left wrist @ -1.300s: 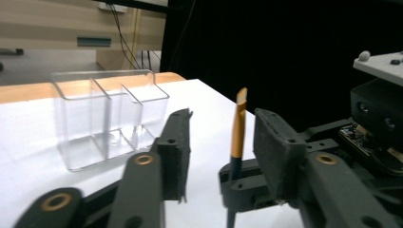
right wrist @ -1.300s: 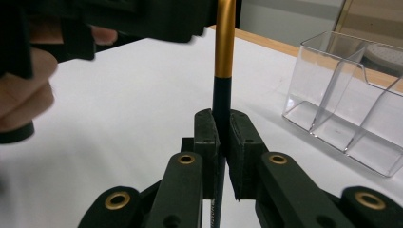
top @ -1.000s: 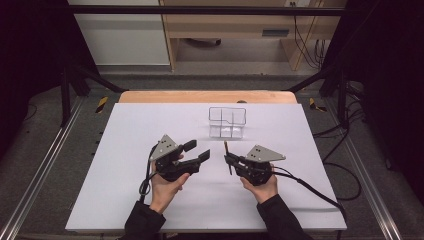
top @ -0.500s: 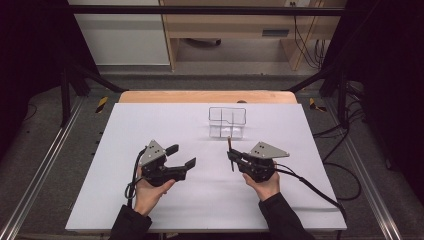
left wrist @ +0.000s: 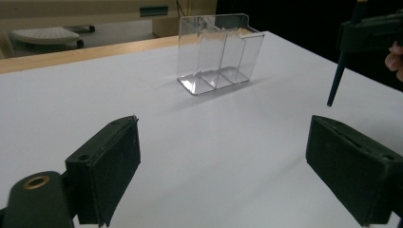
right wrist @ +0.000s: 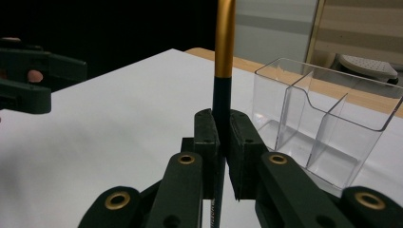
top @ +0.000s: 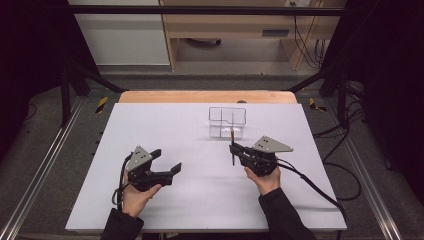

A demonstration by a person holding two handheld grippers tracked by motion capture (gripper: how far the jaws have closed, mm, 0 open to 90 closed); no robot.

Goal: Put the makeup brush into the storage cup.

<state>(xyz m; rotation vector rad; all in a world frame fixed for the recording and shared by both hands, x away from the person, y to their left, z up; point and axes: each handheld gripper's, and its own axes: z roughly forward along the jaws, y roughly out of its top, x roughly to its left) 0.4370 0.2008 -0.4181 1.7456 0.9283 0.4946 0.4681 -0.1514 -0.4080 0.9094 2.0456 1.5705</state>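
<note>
I found no readable text, label, brand, number or sign anywhere in my views of the table and its surroundings.

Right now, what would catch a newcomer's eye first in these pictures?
The right tool pinches a dark pen with a gold upper section upright, just short of a clear divided organizer at the white table's far middle. The left tool hangs open and empty, nearer the person.

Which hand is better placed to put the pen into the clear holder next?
Probably the right: its tool already grips the pen upright beside the clear holder. The left tool is open, empty and farther away.
</note>
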